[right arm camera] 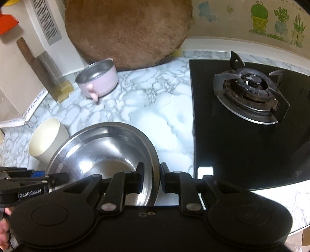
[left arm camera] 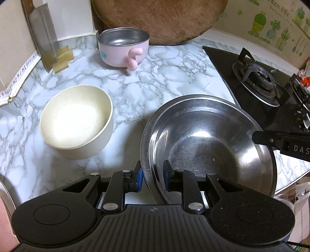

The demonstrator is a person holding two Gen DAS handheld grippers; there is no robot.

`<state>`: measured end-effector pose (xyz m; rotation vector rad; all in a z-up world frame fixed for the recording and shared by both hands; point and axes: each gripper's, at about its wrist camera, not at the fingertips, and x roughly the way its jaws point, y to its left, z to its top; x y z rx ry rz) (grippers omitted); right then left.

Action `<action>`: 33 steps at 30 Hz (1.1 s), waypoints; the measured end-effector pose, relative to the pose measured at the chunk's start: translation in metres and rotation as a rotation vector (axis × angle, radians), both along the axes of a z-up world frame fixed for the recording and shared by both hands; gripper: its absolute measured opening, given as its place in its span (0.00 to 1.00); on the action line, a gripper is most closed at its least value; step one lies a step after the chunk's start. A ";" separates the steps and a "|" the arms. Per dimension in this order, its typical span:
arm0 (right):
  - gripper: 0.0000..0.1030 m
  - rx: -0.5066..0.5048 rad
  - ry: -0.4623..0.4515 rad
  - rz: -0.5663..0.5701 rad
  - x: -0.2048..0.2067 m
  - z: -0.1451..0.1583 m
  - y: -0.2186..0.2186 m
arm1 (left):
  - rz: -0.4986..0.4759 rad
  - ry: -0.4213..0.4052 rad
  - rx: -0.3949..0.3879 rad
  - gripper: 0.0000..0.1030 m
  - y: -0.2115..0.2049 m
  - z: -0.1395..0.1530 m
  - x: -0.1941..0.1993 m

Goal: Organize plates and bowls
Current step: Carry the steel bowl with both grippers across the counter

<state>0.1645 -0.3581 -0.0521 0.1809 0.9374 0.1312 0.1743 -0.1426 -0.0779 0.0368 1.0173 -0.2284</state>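
Steel basin (left arm camera: 209,139) – rim pinched by left gripper (left arm camera: 153,180) | right gripper (right arm camera: 152,180) – also clamping rim

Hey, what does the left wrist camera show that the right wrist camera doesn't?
Only the left wrist view looks down into the cream bowl and shows the blue mark on the pink bowl. Only the right wrist view shows the whole burner and the wall vent. Both show the steel bowl, each gripper straddling its rim: left gripper on one side, right gripper opposite, plus the cutting board.
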 end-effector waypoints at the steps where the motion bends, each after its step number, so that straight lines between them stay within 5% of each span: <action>1: 0.18 -0.002 0.004 0.003 -0.001 -0.002 0.000 | 0.000 -0.002 0.006 0.19 0.000 0.000 0.000; 33: 0.25 -0.055 0.016 0.015 -0.003 0.002 0.015 | -0.018 0.047 -0.018 0.20 0.013 -0.007 0.008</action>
